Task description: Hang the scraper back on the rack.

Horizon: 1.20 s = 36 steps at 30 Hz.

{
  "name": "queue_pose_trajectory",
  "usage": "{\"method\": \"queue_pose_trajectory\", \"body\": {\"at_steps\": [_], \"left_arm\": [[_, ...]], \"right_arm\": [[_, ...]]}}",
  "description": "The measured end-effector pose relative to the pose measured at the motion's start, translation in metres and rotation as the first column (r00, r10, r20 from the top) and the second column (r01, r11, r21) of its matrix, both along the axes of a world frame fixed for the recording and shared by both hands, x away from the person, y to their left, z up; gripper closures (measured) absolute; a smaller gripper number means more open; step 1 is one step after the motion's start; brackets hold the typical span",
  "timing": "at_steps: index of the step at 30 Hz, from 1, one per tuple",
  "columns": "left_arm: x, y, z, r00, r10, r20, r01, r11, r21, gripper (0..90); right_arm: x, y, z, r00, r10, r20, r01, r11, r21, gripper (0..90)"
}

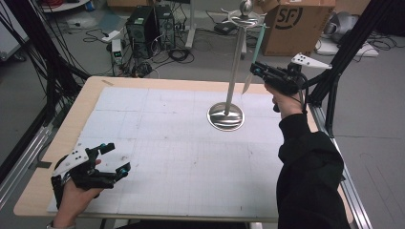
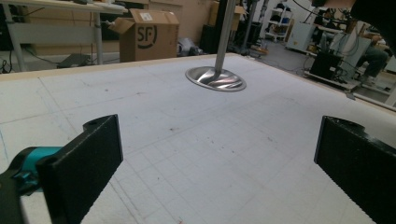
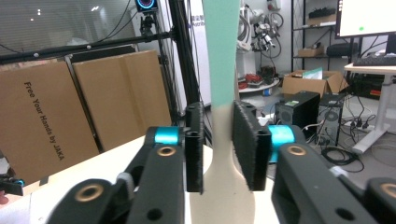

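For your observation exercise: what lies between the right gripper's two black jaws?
A long flat utensil, teal above and cream below, hangs between the right gripper pads. A slight gap shows on each side. Its widening cream end runs below the frame, and its hanging point is out of sight.

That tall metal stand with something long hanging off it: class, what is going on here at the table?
A person works at the table with a hand-held gripper in each hand. The right hand-held gripper is raised beside the metal stand, its jaws around a long utensil, teal above and cream below, which hangs from the stand's top ring. A slight gap shows at each pad, so the grip looks loose. The left hand-held gripper rests low near the table's front corner, open and empty.
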State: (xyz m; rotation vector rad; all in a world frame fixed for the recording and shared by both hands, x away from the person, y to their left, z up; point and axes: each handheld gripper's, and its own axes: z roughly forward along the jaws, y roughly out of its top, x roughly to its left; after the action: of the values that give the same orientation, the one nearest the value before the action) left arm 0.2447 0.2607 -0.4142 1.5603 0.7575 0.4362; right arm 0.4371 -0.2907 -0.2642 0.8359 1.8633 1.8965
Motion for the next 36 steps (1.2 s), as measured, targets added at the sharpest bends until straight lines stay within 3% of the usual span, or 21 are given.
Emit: {"method": "queue_pose_trajectory", "body": {"at_steps": [11, 18, 22, 23, 27, 33, 36], "left_arm": [[0.004, -0.005, -0.001, 1.0000, -0.007, -0.007, 0.007, 1.0000, 0.001, 1.7], [0.009, -0.008, -0.001, 1.0000, -0.009, 0.000, 0.009, 1.0000, -0.003, 1.7], [0.011, -0.009, -0.001, 1.0000, -0.008, 0.003, 0.008, 0.9999, -0.010, 1.7], [0.012, -0.009, -0.001, 1.0000, -0.008, 0.005, 0.008, 0.9999, -0.010, 1.7], [0.013, -0.009, 0.000, 0.9999, -0.011, 0.010, 0.011, 0.9998, -0.017, 1.7], [0.015, -0.011, 0.001, 0.9998, -0.014, 0.012, 0.014, 0.9997, -0.019, 1.7], [0.015, -0.011, 0.001, 0.9998, -0.014, 0.011, 0.014, 0.9997, -0.019, 1.7]], "right_arm": [[-0.017, -0.001, 0.003, 0.9990, -0.032, 0.030, 0.034, 0.9980, -0.053, 48.9], [-0.031, -0.004, -0.007, 0.9951, -0.095, 0.028, 0.097, 0.9907, -0.095, 19.3], [-0.041, -0.004, -0.015, 0.9956, -0.092, 0.021, 0.093, 0.9898, -0.108, 9.7], [-0.048, -0.002, -0.019, 0.9963, -0.086, 0.003, 0.086, 0.9891, -0.120, 0.3], [-0.063, -0.001, -0.027, 0.9976, -0.068, 0.014, 0.069, 0.9928, -0.099, 0.3], [-0.089, 0.000, -0.044, 0.9987, -0.039, 0.032, 0.042, 0.9927, -0.113, 0.3], [-0.101, 0.003, -0.056, 0.9969, -0.043, 0.066, 0.054, 0.9835, -0.173, 0.3]]}}
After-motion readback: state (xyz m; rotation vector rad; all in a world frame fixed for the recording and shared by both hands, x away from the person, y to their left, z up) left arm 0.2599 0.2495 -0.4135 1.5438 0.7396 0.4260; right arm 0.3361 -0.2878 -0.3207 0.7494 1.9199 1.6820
